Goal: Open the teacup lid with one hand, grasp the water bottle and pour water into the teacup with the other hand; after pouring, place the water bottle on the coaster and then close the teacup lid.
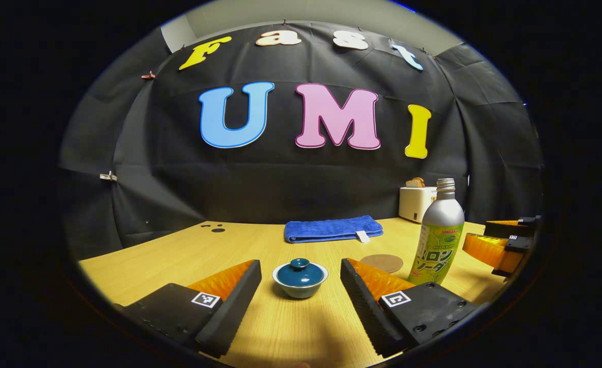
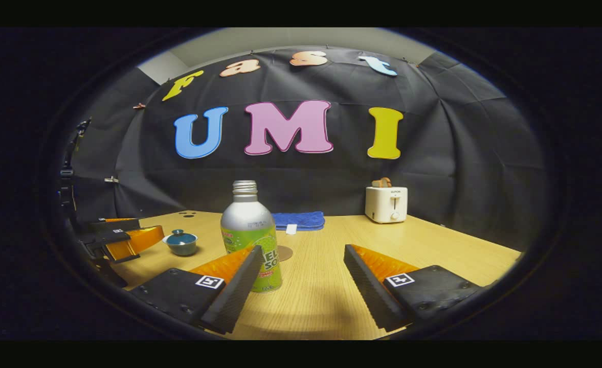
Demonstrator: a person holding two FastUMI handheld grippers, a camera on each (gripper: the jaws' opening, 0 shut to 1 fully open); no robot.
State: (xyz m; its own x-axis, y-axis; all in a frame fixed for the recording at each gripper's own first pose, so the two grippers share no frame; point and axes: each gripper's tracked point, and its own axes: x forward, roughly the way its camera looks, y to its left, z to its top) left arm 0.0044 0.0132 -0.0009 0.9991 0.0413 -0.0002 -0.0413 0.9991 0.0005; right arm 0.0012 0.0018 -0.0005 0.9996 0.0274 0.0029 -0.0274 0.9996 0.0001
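Note:
A small teacup (image 1: 299, 285) with a dark teal lid (image 1: 299, 271) stands on the wooden table, just ahead of my left gripper (image 1: 301, 294), whose fingers are open on either side of it without touching. The teacup (image 2: 181, 243) also appears at the left of the right gripper view. A silver and green water bottle (image 1: 438, 235) stands upright with no cap, to the right of the cup. My right gripper (image 2: 301, 286) is open; the bottle (image 2: 249, 236) stands just past its left finger. A round brown coaster (image 1: 381, 263) lies flat behind the cup, left of the bottle.
A folded blue towel (image 1: 333, 228) lies at the back of the table (image 1: 178, 255). A white toaster (image 2: 386, 204) with bread in it stands at the back right. The right gripper (image 1: 503, 244) appears at the right edge of the left gripper view.

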